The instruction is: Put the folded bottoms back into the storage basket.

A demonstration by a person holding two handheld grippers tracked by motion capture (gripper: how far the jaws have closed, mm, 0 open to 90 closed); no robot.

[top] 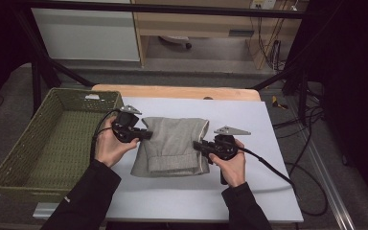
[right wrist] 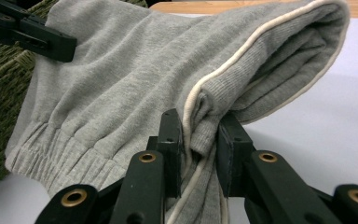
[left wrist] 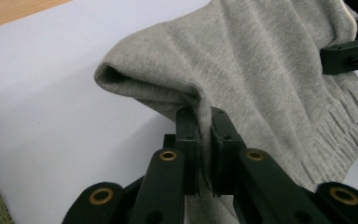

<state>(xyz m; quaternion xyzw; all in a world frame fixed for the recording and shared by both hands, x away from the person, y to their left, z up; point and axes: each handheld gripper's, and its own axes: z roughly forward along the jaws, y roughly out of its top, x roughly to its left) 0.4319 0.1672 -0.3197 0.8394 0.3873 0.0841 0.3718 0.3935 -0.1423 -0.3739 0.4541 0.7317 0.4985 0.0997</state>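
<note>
A folded grey sweat garment [top: 175,143] with a ribbed cuff and pale piping lies in the middle of the white table cover [top: 249,124]. My left gripper [top: 148,134] is shut on its left edge; up close the grey garment [left wrist: 261,79] is pinched between the left gripper's [left wrist: 204,140] jaws and lifted off the sheet. My right gripper [top: 197,145] is shut on the garment's right edge, where the right gripper [right wrist: 199,140] clamps the thick piped fold of the garment [right wrist: 121,84]. Each gripper view also shows the other gripper's black jaws at the cloth's far side.
A green woven basket [top: 52,139] stands at the table's left edge, close to my left hand. The wooden table edge [top: 172,91] runs along the back. Cables [top: 306,143] hang off the right side. White surface lies open in front of and right of the garment.
</note>
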